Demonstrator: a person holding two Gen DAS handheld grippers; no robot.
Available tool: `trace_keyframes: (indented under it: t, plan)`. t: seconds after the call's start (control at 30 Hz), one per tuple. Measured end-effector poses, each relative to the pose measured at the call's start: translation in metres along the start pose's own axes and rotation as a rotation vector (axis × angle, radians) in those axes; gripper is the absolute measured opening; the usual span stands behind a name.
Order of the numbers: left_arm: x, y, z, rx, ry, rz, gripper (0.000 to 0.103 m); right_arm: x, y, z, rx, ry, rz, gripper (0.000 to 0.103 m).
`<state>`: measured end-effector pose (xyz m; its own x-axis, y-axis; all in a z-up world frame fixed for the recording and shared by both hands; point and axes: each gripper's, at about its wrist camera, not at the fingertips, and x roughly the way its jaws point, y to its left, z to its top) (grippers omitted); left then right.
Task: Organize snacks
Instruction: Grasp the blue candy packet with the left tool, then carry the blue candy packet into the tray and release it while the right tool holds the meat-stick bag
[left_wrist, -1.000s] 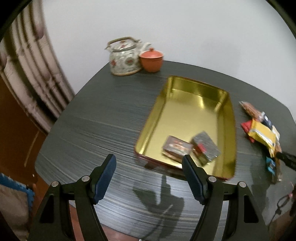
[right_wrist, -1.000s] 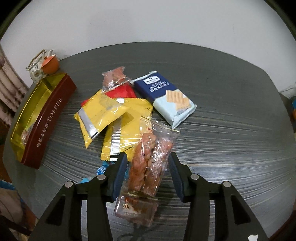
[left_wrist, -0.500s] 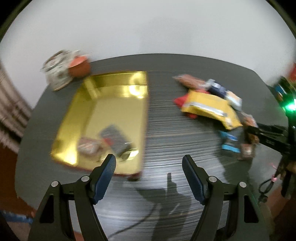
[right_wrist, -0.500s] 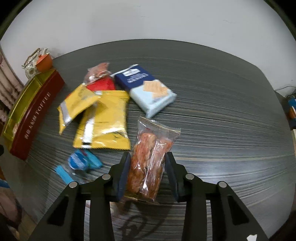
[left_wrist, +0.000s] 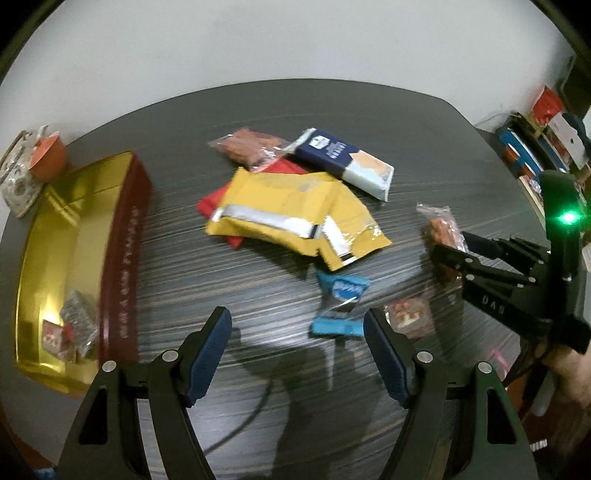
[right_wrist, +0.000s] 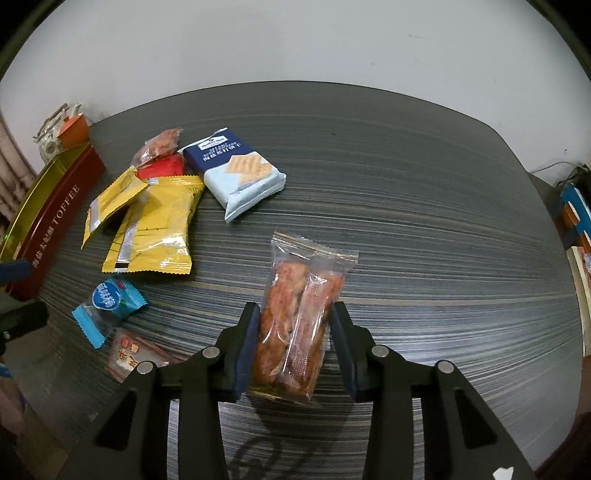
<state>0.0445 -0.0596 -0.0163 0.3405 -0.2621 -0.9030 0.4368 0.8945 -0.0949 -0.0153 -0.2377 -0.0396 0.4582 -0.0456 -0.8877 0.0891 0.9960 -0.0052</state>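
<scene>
Snacks lie loose on a dark striped table (right_wrist: 406, 177), most in a heap ahead and left of the right gripper (right_wrist: 295, 332). That gripper's jaws have just closed and now press both sides of a clear packet of orange-red snack sticks (right_wrist: 299, 306), its sealed top pointing away from the pads.

Right wrist view: beyond the held packet, a navy-and-pale-blue cracker pack (right_wrist: 236, 173); left of it two yellow sachets (right_wrist: 155, 225) over a red wrapper (right_wrist: 162, 166), and a second clear bag of reddish pieces (right_wrist: 159, 147). Nearer, left of the pads: a blue candy wrapper (right_wrist: 107, 306) and a small clear-wrapped sweet (right_wrist: 129, 354). Far left, the dark red tin (right_wrist: 55, 229) shows only its lettered side wall, reading "TOFFEE".

Left wrist view: left gripper (left_wrist: 297, 354) stands wide, nothing between its blue pads; the blue candy wrapper lies just ahead of its right pad. This view alone opens the tin's gold inside, left of the gripper, with two or three small wrapped pieces (left_wrist: 70, 328) in its near end. It also shows the right gripper from the side, green light on, and part of a hand (left_wrist: 569, 373) behind it. Teapot (left_wrist: 18, 173) and orange cup (left_wrist: 48, 158) stand past the tin.
</scene>
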Motion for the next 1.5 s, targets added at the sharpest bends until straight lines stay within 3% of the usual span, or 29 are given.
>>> trace_keyframes:
  t: [0.2,0.47,0.67,0.9,1.5]
  plan:
    - [0.02,-0.014,0.01,-0.001,0.043,-0.016,0.074,0.002,-0.011,0.002,0.042,0.016,0.035,0.037]
    - [0.036,-0.022,0.013,0.02,0.087,0.009,0.06,0.004,-0.013,0.002,0.044,0.02,0.036,0.037]
    - [0.042,-0.025,0.015,0.021,0.113,0.001,0.056,0.003,-0.014,0.0,0.048,0.019,0.038,0.037]
    - [0.052,-0.031,0.015,0.024,0.135,0.0,0.038,0.003,-0.013,0.0,0.047,0.017,0.037,0.037]
    - [0.028,-0.027,0.009,0.039,0.099,0.001,0.034,0.004,-0.012,0.001,0.037,0.015,0.029,0.038]
